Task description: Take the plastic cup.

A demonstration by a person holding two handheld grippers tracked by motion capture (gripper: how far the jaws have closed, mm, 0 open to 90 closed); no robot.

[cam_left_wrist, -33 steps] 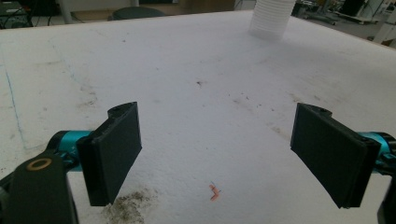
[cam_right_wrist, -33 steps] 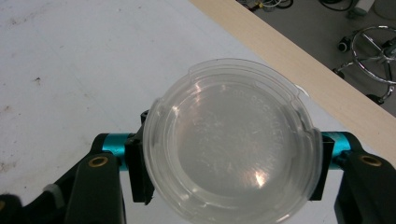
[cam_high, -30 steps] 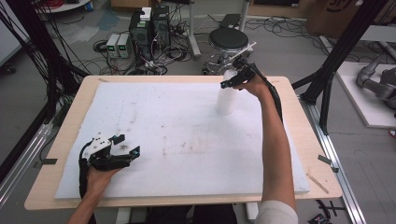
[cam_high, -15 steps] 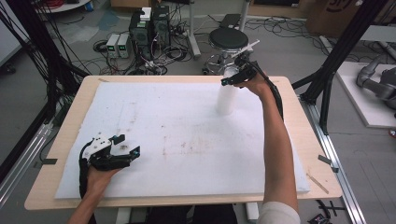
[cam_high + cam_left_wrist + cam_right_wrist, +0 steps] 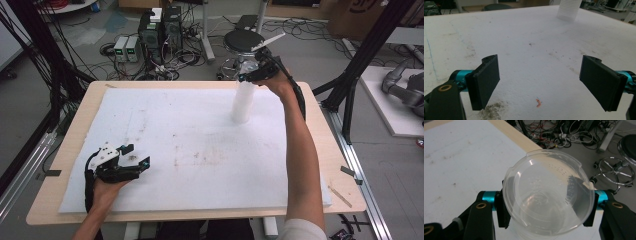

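A tall stack of clear plastic cups (image 5: 243, 105) stands at the far right of the white foam mat (image 5: 175, 130). My right gripper (image 5: 251, 77) is at the top of the stack. Its jaws have just been closing, and its pads press both sides of the top clear cup (image 5: 549, 187), whose open mouth faces the camera in the right gripper view. My left gripper (image 5: 135, 156) rests open on the mat near the front left corner, with nothing between its fingers (image 5: 486, 80). The stack (image 5: 569, 10) stands far ahead of it.
The mat covers most of the wooden table (image 5: 330, 150) and has grey smudges and a small orange scrap (image 5: 538, 102). Beyond the far edge are a black stool (image 5: 243, 42), computer boxes (image 5: 159, 27) and tangled cables on the floor. Black frame posts (image 5: 357, 65) stand at the right.
My right gripper has risen a little at the top of the stack with the top cup between its jaws. The left gripper has kept still.
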